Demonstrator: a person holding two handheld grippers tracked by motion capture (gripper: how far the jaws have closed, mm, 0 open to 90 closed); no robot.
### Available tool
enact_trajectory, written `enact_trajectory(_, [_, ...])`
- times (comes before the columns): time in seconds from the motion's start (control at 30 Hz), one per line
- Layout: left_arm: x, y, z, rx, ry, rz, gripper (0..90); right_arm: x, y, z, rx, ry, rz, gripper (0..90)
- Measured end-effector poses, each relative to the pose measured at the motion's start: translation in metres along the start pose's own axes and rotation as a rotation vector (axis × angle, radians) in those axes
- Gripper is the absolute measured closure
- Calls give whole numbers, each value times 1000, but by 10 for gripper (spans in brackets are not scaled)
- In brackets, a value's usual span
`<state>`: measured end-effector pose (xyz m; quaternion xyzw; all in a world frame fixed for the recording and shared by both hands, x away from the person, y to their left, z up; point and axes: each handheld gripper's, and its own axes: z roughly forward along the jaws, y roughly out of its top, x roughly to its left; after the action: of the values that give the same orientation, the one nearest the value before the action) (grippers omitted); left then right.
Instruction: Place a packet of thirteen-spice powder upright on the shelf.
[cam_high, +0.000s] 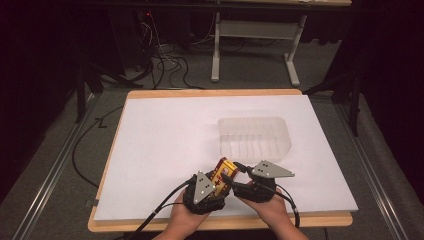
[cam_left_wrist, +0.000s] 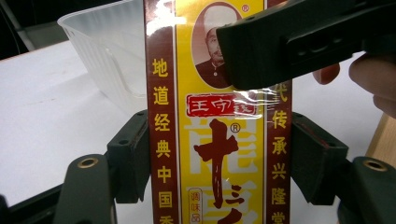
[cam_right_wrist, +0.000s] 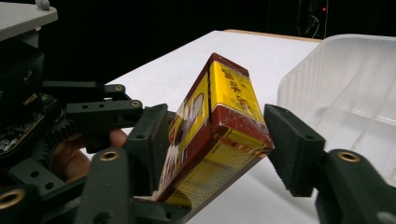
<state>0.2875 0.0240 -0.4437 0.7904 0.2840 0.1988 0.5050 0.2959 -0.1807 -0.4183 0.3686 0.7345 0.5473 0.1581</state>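
Left gripper (cam_high: 216, 181) clamped on a yellow-and-red seasoning box (cam_high: 223, 172), right gripper (cam_high: 234, 176) jaws closed against the same box, clear plastic tray (cam_high: 255, 137) just beyond, white table sheet (cam_high: 165, 140) beneath

The left gripper (cam_left_wrist: 219, 154) has its two black jaws pressed against the long sides of a yellow and dark red box (cam_left_wrist: 217, 140) printed with Chinese characters and a small portrait. From the upper right the right gripper's jaw (cam_left_wrist: 299, 39) lies across the box's top right part, with fingertips (cam_left_wrist: 369, 79) just behind it. Beyond the left jaw stands a clear plastic tray (cam_left_wrist: 105, 46) on the white table surface (cam_left_wrist: 46, 107).
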Motion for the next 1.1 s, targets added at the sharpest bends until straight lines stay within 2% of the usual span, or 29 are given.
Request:
enact_trajectory(0.13, [0, 0, 0, 3, 4, 3, 320, -1, 0, 0, -1, 14, 6, 518])
enact_trajectory(0.3, [1, -1, 1, 7, 3, 0, 320, -2, 0, -1, -5, 27, 23, 567])
enact_trajectory(0.6, [3, -2, 4, 29, -4, -9, 321, 1, 0, -1, -10, 34, 7, 639])
enact_trajectory(0.8, [3, -4, 7, 48, -12, -17, 318, 3, 0, 0, -10, 23, -15, 662])
enact_trajectory(0.9, [4, -4, 7, 50, -23, -20, 294, 4, 0, -1, -11, 3, -27, 673])
enact_trajectory(1.0, [4, -3, 6, 46, -39, -22, 266, 3, 0, -2, -16, -18, -24, 676])
enact_trajectory(1.1, [5, -3, 5, 40, -43, -23, 261, 1, 1, -2, -21, -20, -20, 677])
